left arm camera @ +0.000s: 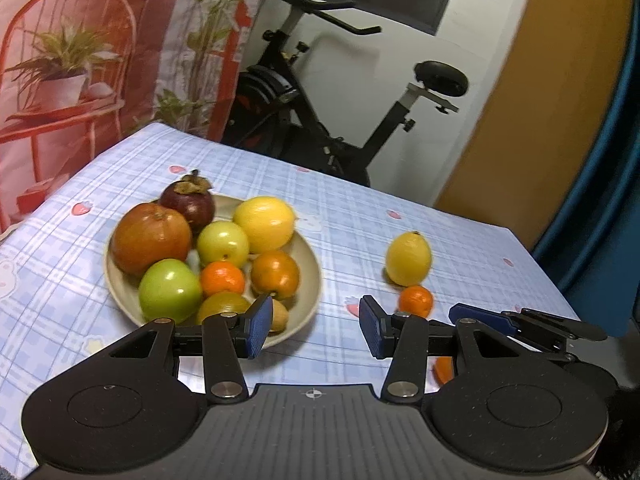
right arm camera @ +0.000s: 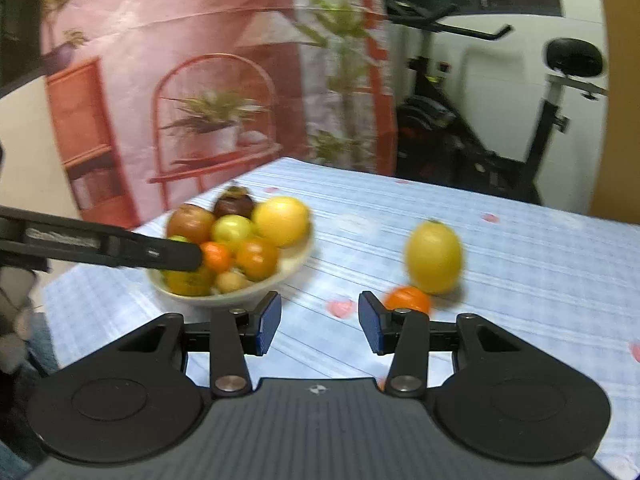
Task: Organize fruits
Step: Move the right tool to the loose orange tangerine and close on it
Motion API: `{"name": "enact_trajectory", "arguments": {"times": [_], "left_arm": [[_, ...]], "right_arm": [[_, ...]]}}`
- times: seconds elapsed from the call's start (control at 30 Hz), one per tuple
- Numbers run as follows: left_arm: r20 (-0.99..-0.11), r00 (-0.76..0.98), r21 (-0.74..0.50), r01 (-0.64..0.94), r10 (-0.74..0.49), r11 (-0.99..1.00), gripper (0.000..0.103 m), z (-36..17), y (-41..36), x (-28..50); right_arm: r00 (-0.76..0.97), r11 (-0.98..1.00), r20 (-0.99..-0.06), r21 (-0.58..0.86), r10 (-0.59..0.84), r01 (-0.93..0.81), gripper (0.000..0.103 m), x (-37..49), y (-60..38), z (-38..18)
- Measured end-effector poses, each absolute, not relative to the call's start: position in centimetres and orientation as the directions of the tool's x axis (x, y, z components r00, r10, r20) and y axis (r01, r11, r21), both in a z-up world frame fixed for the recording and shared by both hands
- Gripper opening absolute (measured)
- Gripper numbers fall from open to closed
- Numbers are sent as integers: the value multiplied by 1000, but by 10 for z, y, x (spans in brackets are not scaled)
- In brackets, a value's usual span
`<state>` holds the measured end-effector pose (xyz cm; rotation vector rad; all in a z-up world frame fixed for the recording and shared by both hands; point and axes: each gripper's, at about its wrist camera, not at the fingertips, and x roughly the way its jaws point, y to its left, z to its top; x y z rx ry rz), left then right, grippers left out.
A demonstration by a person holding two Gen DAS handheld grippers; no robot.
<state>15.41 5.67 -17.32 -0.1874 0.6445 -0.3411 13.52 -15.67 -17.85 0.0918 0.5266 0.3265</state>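
Observation:
A beige plate (left arm camera: 308, 280) holds several fruits, among them a dark mangosteen (left arm camera: 188, 200), a lemon (left arm camera: 264, 224) and a green apple (left arm camera: 170, 290). A second lemon (left arm camera: 408, 258) and a small orange (left arm camera: 416, 300) lie on the cloth to the plate's right. My left gripper (left arm camera: 316, 326) is open and empty, low over the cloth between plate and orange. In the right wrist view my right gripper (right arm camera: 318, 324) is open and empty too. The plate (right arm camera: 292, 268) is ahead on its left, the lemon (right arm camera: 434, 256) and the orange (right arm camera: 408, 300) ahead on its right.
A blue checked tablecloth (left arm camera: 360, 216) covers the table. An exercise bike (left arm camera: 320, 120) stands behind the far edge and a printed curtain (left arm camera: 100, 60) hangs on the left. One right gripper finger (left arm camera: 480, 315) shows beside the orange. A left gripper finger (right arm camera: 120, 246) crosses the plate.

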Motion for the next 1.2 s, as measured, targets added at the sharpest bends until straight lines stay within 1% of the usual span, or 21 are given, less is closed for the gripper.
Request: {"name": "enact_trajectory", "arguments": {"times": [0.17, 0.4, 0.53, 0.93, 1.2], "left_arm": [[-562, 740, -238, 281, -368, 930, 50, -171, 46, 147], [-581, 735, -203, 285, -349, 937, 50, -168, 36, 143], [-591, 731, -191, 284, -341, 940, 50, -168, 33, 143], [-617, 716, -165, 287, -326, 944, 50, -172, 24, 144], [-631, 705, -168, 283, -324, 944, 50, -177, 24, 144]], "right_arm": [[826, 955, -481, 193, 293, -226, 46, 128, -175, -179], [835, 961, -478, 186, 271, -205, 46, 120, -185, -177], [828, 969, -504, 129, 246, -209, 46, 118, -185, -182], [780, 962, -563, 162, 273, -219, 46, 121, -193, -201], [765, 957, -576, 185, 289, -222, 38, 123, -195, -207]]}}
